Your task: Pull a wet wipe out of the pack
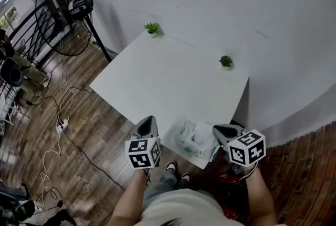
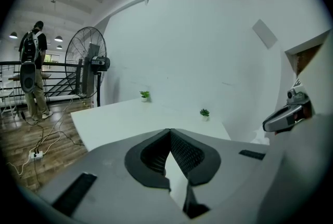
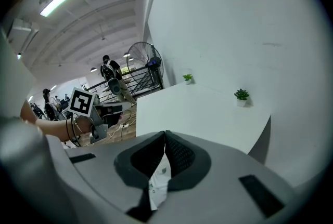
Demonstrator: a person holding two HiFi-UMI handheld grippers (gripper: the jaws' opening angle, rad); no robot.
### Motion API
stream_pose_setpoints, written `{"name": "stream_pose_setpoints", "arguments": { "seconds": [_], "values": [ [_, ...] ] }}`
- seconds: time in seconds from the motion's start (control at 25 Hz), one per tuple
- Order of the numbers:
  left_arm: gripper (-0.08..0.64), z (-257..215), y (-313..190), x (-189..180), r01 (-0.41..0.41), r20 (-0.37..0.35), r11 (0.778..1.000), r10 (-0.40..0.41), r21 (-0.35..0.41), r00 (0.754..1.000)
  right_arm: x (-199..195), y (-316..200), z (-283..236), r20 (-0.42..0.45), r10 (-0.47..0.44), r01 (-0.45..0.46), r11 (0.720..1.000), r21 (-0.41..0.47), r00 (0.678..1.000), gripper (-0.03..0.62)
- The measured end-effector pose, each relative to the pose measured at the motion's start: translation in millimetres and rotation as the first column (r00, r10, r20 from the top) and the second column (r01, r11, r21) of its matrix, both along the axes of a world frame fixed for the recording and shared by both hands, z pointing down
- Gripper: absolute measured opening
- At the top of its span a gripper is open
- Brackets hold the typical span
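Observation:
The wet wipe pack [image 1: 195, 139], white with green print, lies flat at the near edge of the white table [image 1: 173, 83]. My left gripper [image 1: 149, 120] hovers just left of the pack, off the table's near corner, jaws shut with nothing between them. My right gripper [image 1: 217, 129] sits at the pack's right end, also shut. In the left gripper view the tips [image 2: 169, 131] meet over bare table. In the right gripper view the tips [image 3: 165, 133] touch, and a strip of the pack [image 3: 157, 182] shows through the gap below them.
Two small potted plants [image 1: 151, 28] [image 1: 226, 61] stand at the table's far edge by the white wall. A standing fan [image 1: 65, 15] is at the far left, with cables and a power strip [image 1: 62, 126] on the wooden floor. A person [image 2: 32, 69] stands far off.

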State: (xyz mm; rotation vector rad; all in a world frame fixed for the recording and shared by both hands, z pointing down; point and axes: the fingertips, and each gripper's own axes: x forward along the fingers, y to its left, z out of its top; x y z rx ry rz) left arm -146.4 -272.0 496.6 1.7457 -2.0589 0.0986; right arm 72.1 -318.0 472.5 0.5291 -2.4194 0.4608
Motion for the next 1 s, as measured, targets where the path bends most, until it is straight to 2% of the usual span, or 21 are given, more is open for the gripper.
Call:
{"name": "stream_pose_setpoints", "arguments": {
  "seconds": [0.68, 0.88, 1.0],
  "values": [
    [0.002, -27.2, -28.1, 6.5, -0.040, -0.007, 0.997, 0.040, 0.068, 0.999, 4.3, -3.1, -64.0, 0.144, 0.028, -0.036, 0.998, 0.054, 0.989, 0.006],
    [0.002, -46.1, -46.4, 9.9, -0.074, 0.016, 0.992, 0.073, 0.101, 0.997, 24.0, -23.3, -92.6, 0.216, 0.118, -0.145, 0.983, 0.113, 0.969, 0.006],
    [0.002, -62.3, -59.3, 16.2, -0.108, 0.036, 0.986, 0.104, 0.126, 0.994, 43.3, -38.3, -108.9, 0.282, 0.212, -0.263, 0.951, 0.159, 0.936, 0.006]
  ]
}}
